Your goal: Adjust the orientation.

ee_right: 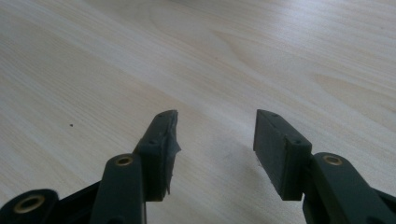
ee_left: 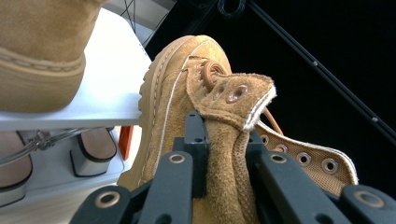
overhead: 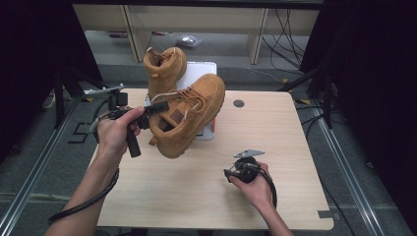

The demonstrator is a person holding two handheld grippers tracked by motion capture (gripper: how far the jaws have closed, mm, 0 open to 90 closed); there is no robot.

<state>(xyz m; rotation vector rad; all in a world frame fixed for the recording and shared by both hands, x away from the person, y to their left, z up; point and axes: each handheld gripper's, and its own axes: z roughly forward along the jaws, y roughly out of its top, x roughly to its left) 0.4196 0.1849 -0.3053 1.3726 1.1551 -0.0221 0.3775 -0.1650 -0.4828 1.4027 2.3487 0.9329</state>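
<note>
The left gripper (overhead: 156, 109), held raised in a fist-like grip, pinches the collar of a tan boot (overhead: 189, 118) lifted clear of the table (overhead: 275, 147) (toe tilted up, no readable label). The right gripper (overhead: 231, 173) rests low, jaws apart, holding nothing.

Our left forearm reaching in from the lower left, left gripper (overhead: 156, 109) raised above the table, jaws clamped tight, our right hand (overhead: 253, 184) low near the table's front edge, right gripper (ee_right: 215, 140) with jaws parted
</note>
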